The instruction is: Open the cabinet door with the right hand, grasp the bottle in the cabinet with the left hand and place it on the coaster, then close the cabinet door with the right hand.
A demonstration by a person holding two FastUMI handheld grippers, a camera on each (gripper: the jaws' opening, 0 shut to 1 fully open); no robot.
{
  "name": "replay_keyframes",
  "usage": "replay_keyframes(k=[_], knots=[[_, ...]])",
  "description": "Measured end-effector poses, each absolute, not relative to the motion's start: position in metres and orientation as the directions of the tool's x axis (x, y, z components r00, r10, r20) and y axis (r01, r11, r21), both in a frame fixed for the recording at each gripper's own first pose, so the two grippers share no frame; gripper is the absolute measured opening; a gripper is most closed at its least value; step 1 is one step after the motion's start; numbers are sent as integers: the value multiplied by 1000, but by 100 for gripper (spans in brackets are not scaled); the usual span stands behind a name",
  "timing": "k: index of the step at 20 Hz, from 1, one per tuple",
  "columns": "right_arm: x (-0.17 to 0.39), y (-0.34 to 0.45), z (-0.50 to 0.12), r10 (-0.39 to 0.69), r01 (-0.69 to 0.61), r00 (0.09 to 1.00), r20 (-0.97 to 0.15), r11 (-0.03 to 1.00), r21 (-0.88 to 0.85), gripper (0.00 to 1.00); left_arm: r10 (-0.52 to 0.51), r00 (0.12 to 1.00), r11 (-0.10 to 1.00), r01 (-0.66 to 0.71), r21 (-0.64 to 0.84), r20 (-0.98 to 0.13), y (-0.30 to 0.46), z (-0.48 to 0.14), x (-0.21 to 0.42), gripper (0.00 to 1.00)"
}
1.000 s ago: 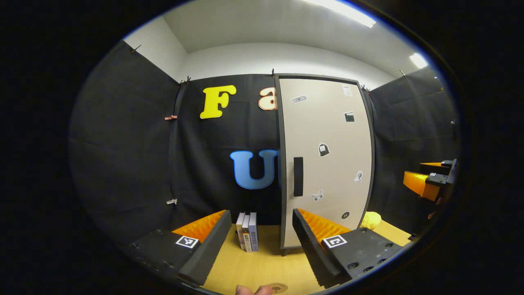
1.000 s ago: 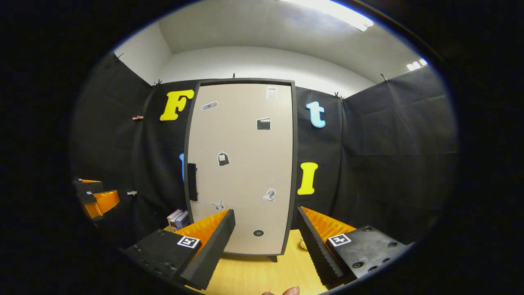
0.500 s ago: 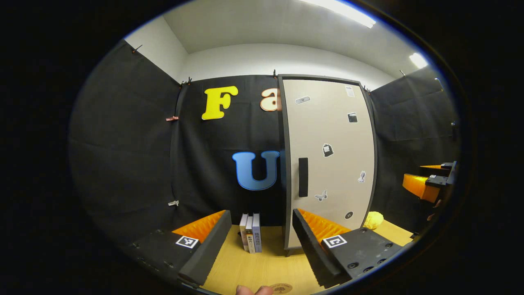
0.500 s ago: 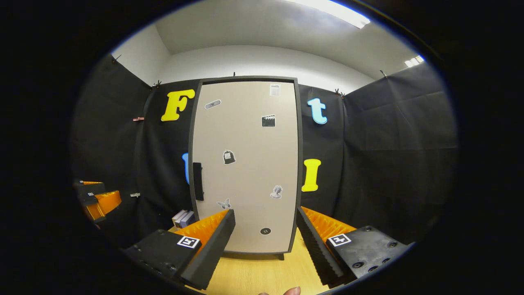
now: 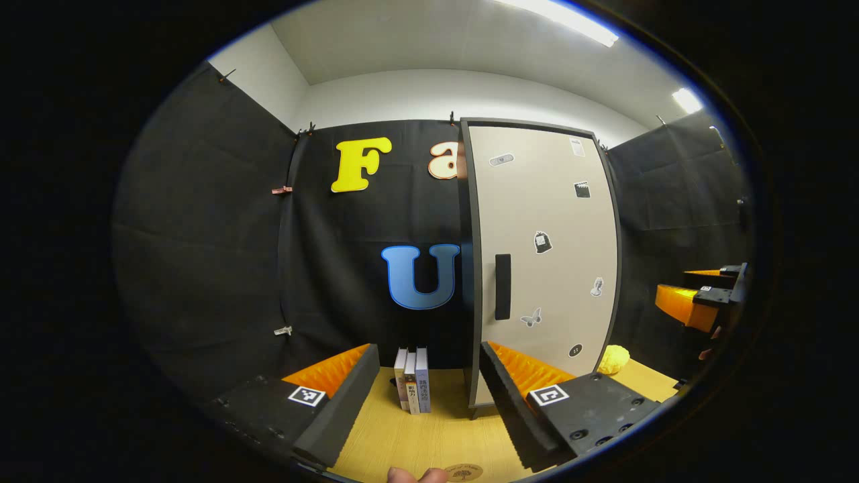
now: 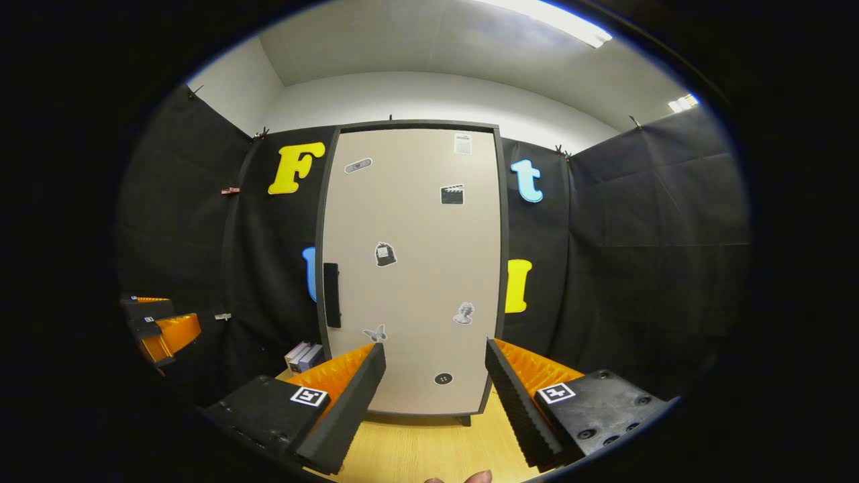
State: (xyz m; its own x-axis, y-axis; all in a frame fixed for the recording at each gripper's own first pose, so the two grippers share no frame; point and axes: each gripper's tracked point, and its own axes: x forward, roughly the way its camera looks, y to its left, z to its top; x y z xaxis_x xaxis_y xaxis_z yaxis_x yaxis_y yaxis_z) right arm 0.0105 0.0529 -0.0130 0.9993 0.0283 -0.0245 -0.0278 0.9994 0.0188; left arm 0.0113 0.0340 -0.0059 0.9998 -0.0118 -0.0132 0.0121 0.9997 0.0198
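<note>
A tall beige cabinet (image 6: 413, 268) with a dark frame stands on the wooden table, its door shut. The black handle (image 6: 331, 295) runs along the door's left edge; in the left gripper view the cabinet (image 5: 547, 261) sits to the right, with its handle (image 5: 502, 286). My right gripper (image 6: 433, 396) is open, facing the door from a short distance. My left gripper (image 5: 426, 402) is open and empty, left of the cabinet. A round brown coaster (image 5: 463, 472) lies on the table at the bottom edge. The bottle is hidden behind the door. Each view shows the other gripper (image 5: 701, 298) (image 6: 158, 325) far off.
Three books (image 5: 413, 386) stand upright left of the cabinet, seen too in the right gripper view as books (image 6: 302, 354). A yellow crumpled object (image 5: 612, 360) lies on the table (image 5: 429, 436) right of the cabinet. Black cloth walls close in the booth.
Both views have drifted slightly, so the cabinet sits a little farther right and larger in each. The door stays shut and both grippers stay open.
</note>
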Motion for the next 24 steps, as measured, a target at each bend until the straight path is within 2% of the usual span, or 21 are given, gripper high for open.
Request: replay_keyframes(k=[7,13,18,23,24], knots=[[79,135,-12,122,-121,992,-11,991,53,97,-16,999,1000,17,25,-33,53,-19,10,94],[145,194,-31,150,-149,989,-16,986,71,97,-6,998,1000,6,10,-60,68,-35,0,95],[203,229,-39,140,-138,990,-25,987,88,97,11,996,1000,-11,-3,-85,82,-50,-4,95],[245,245,-64,100,-93,991,-89,992,79,96,25,994,999,-28,-29,-102,91,-56,-2,95],[247,240,-66,59,-52,993,-102,996,75,95,29,994,999,-32,-29,-104,95,-56,0,95]])
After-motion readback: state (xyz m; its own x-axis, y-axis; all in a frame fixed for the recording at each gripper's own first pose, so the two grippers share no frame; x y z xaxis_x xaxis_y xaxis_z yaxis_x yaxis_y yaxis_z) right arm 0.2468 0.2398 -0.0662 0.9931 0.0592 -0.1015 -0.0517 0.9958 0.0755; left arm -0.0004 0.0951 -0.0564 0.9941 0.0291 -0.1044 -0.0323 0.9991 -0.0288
